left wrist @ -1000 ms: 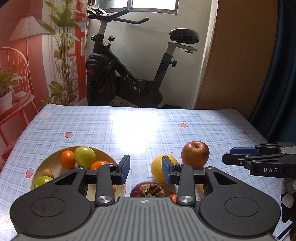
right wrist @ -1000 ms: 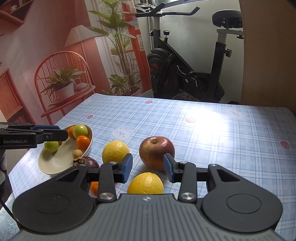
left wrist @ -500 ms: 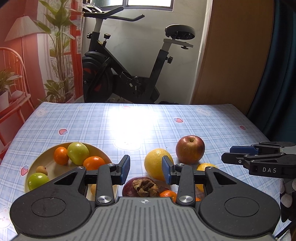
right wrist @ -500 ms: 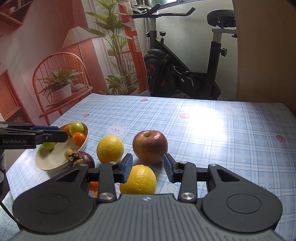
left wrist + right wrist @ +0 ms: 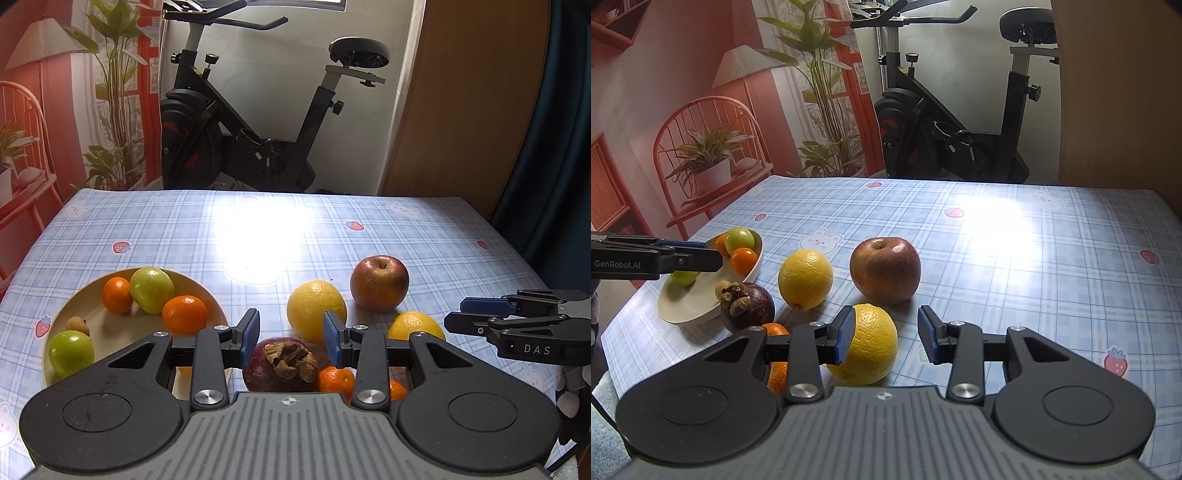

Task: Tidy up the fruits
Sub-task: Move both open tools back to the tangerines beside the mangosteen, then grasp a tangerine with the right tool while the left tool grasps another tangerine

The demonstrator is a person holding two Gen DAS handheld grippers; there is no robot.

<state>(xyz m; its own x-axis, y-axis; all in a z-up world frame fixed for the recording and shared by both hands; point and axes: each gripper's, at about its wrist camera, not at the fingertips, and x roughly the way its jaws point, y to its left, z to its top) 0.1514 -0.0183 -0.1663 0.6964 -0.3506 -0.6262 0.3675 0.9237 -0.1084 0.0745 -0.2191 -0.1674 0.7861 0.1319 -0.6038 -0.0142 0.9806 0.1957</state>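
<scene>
Left wrist view: left gripper (image 5: 290, 332) jaws spread, empty, hovering over mangosteen (image 5: 282, 365) just beside the cream plate (image 5: 88, 299). Plate holds two green fruits, two tangerines, one small brown fruit. On the checked tablecloth (image 5: 258, 229): lemon (image 5: 316, 310), red apple (image 5: 379, 282), small tangerine (image 5: 334, 378) touching the mangosteen. Right wrist view: right gripper (image 5: 886, 338) also spread, nothing grasped, low over a yellow orange (image 5: 868, 347); its left pad overlaps the fruit's side, contact unclear. Exercise bike (image 5: 258, 122) behind table.
</scene>
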